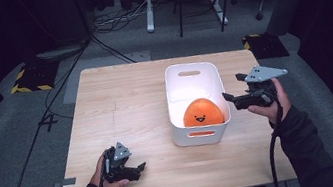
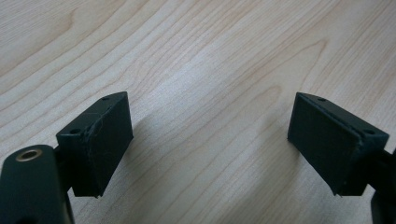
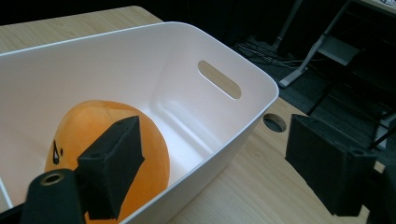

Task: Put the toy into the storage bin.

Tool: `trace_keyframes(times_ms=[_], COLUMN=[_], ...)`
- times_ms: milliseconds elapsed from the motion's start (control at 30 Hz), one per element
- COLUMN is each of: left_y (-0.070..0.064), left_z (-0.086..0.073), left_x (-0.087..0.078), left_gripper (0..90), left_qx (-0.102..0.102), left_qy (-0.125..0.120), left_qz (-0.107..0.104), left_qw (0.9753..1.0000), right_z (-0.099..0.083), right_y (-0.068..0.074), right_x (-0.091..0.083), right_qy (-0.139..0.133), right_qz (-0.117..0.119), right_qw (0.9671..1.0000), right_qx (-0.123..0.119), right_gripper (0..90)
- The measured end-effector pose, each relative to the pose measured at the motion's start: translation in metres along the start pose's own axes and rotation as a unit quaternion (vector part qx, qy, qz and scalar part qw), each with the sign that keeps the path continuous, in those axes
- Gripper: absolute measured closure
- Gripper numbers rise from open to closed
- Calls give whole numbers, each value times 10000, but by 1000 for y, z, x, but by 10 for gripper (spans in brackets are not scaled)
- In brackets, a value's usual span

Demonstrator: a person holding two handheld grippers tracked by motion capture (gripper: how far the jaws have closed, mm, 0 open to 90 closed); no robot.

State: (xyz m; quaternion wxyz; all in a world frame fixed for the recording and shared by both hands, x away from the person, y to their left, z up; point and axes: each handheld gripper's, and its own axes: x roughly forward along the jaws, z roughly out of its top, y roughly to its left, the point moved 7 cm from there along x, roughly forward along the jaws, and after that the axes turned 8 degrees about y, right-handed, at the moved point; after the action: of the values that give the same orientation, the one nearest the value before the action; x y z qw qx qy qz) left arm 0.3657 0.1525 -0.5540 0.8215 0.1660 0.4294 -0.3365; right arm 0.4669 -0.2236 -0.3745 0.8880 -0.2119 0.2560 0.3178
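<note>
The right gripper [image 1: 234, 88], raised and level, has jaws spread wide and empty; the orange toy [image 1: 202, 112] lies in the bin [image 1: 171, 80] just left of it. The left gripper [image 1: 137, 170] rests low on the table [image 1: 121, 105], jaws apart.

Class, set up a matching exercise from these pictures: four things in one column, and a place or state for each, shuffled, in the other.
1. orange plush toy
2. white bin
3. left tongs
4. right tongs

a. open, low over the table's near left part
b. on the wooden table, right of centre
c. open, beside the bin's right rim
d. inside the bin, at its near end

Pairs: 1-d, 2-b, 3-a, 4-c
</note>
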Motion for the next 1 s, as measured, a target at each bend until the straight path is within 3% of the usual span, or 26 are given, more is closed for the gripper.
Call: trace_keyframes(times_ms=[333, 667, 1000], left_y=[0, 0, 0], left_z=[0, 0, 0], left_x=[0, 0, 0], left_gripper=[143, 143, 143], left_qx=[1, -2, -1], left_qy=[0, -1, -2], left_qz=[0, -8, -2], left_qw=[10000, 10000, 10000], right_z=[-5, -16, -29], right_y=[-9, -17, -20], right_x=[-10, -17, -22], right_qy=[6, 66, 143], right_qz=[-186, -242, -258], right_qw=[9998, 9996, 9996], right_qx=[28, 127, 46], right_gripper=[194, 195, 196])
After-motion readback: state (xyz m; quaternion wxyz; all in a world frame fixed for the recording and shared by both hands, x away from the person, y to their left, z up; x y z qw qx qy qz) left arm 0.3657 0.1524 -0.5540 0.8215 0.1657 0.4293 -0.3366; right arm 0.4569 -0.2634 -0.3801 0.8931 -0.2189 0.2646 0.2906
